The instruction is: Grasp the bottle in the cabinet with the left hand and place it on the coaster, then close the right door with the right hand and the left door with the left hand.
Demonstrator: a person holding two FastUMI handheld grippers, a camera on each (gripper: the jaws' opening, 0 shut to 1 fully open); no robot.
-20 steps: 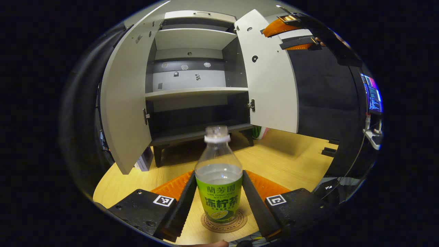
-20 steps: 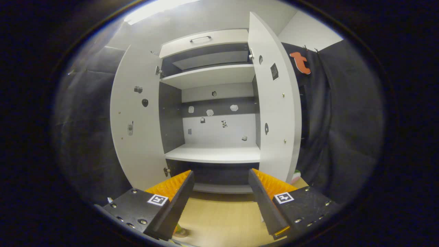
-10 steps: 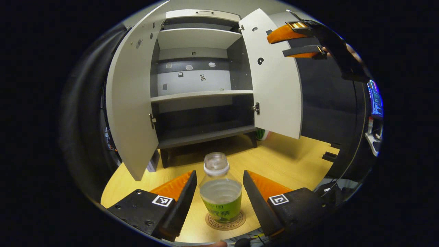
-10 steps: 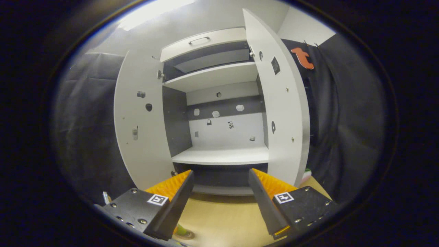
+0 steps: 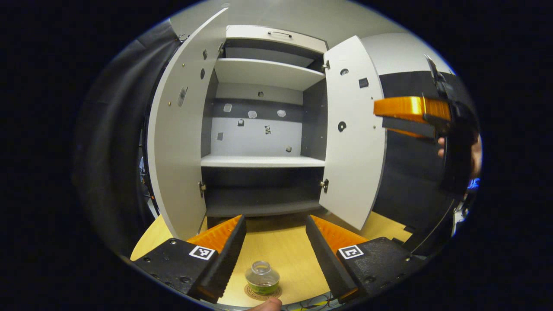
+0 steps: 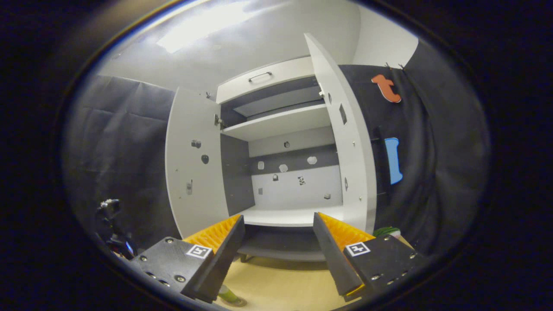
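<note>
The bottle (image 5: 262,277) stands upright on the round coaster (image 5: 262,293) on the wooden tabletop (image 5: 285,255), seen from above in the left gripper view: a clear neck with a pale cap ring and a green label below it. It sits low in that view, between and beneath the two fingers of the left gripper (image 5: 275,242), which hang spread apart above it and touch nothing. A fingertip (image 5: 267,305) of the person shows at the very bottom edge, just below the coaster.

Beyond the bottle the cabinet (image 5: 263,160) stands open on the tabletop, pale shelves against a dark grey interior, with a few small stickers on its back panel and a drawer with a handle (image 5: 276,33) across the top. The left door (image 5: 179,138) is swung wide out, and the right door (image 5: 354,138) stands open too, its inner face turned toward the camera.

To the right of the right door, the right gripper (image 5: 404,119) is held up at about the height of the door's upper half, near its free edge but apart from it, with a hand (image 5: 458,149) behind it. In the right gripper view its own fingers are parted with nothing between them (image 6: 278,255), looking into the cabinet (image 6: 287,216) past the right door (image 6: 350,155), which is seen almost edge-on. The bottle's base and coaster (image 6: 229,298) peep out at the bottom of this view, just beside the near finger.
</note>
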